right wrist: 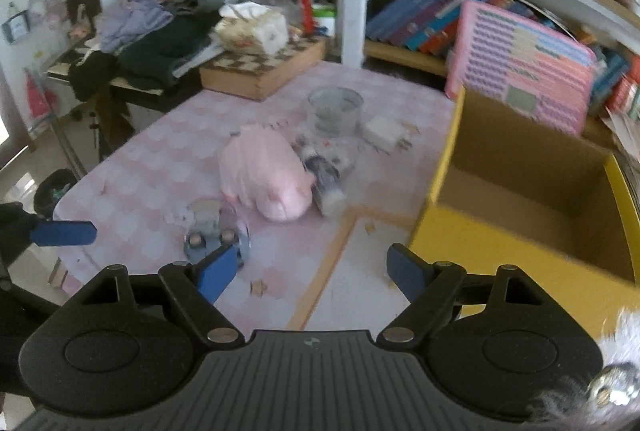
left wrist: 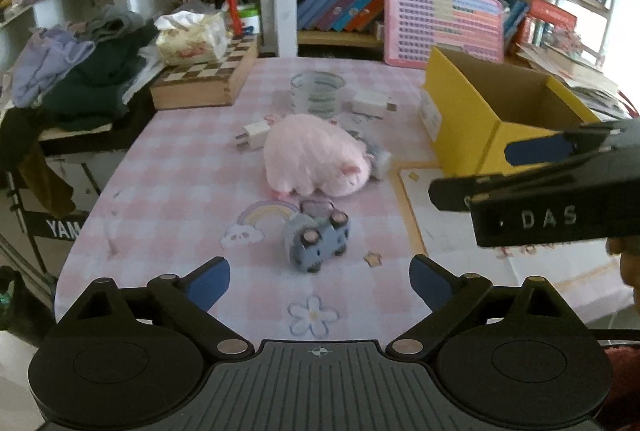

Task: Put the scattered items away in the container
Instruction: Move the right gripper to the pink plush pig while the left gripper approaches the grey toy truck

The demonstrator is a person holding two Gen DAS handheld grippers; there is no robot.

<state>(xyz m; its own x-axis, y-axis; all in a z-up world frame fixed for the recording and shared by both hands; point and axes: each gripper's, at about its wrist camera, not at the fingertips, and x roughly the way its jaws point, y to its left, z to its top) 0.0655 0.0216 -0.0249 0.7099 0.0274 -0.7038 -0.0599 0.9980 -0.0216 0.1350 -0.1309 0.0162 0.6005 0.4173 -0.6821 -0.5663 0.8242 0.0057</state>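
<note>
Left hand-held gripper (left wrist: 320, 283), fingers spread wide and empty, hovers low over the pink checked worktop (left wrist: 172, 191). Directly ahead of it, near its fingertips, lies the blue toy car (left wrist: 318, 237) on its side; beyond that, the pink plush toy (left wrist: 312, 159), then a small bottle (right wrist: 324, 177), two white chargers and a clear ribbed cup (left wrist: 318, 93). Right hand-held gripper (right wrist: 316, 271), likewise open and empty, is beside the yellow cardboard box (right wrist: 520, 199), which stands ahead to its right and appears empty. Judged stage: the start of collection, nothing yet boxed. Next move likely requires advancing the left fingers around the car, closing, then carrying it rightward over the box rim.
</note>
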